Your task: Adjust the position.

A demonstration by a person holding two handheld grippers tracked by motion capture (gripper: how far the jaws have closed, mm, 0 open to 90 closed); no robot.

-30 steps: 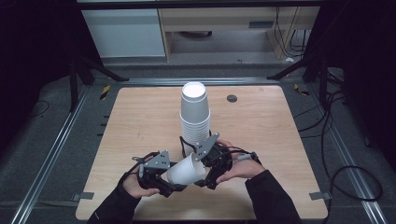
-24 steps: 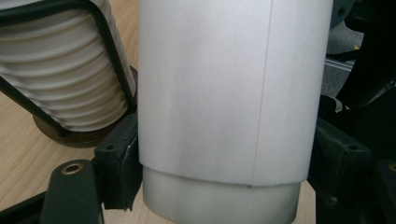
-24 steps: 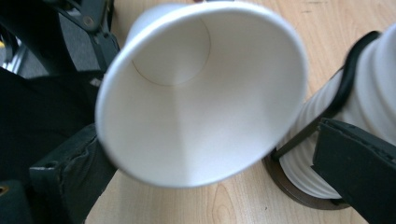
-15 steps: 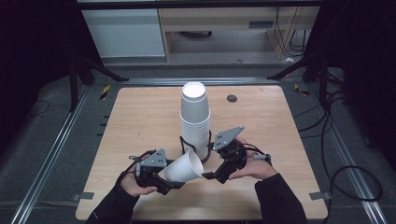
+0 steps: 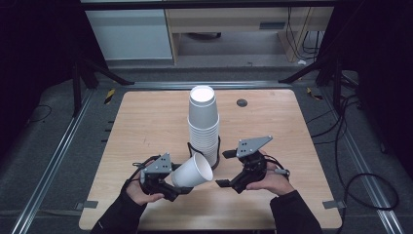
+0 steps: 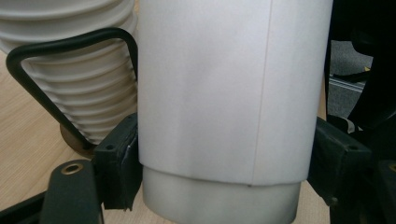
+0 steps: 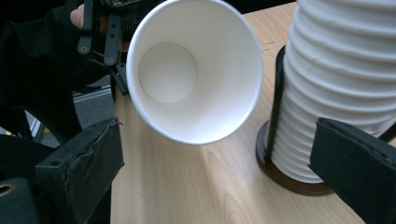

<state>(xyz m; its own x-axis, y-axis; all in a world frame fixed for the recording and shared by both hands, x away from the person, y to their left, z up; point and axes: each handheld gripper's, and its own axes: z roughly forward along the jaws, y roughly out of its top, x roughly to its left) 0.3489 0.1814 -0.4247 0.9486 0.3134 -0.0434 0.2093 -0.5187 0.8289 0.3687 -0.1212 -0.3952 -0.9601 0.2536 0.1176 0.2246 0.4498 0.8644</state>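
Observation:
My left gripper (image 5: 176,182) (image 6: 229,161) is shut on a white paper cup (image 5: 194,171) (image 6: 224,93), one pad on each side of its wall near the base. The cup lies tilted, its open mouth (image 7: 187,70) facing my right gripper. The right gripper (image 5: 223,168) (image 7: 217,140) is open, a little to the right of the cup's rim and apart from it. Its jaws have just been closing a little, with nothing between them. Behind both stands a tall stack of white cups (image 5: 203,126) (image 7: 345,84) in a black wire holder (image 6: 70,39).
The wooden table (image 5: 146,126) carries a small dark round disc (image 5: 242,102) at the back right. The holder's round base (image 7: 285,179) sits just beyond my right gripper's far jaw. Metal rails and cables run along the floor on both sides.
My right gripper has drawn away from the cup's mouth toward the right. The left gripper has kept still with the cup in it.

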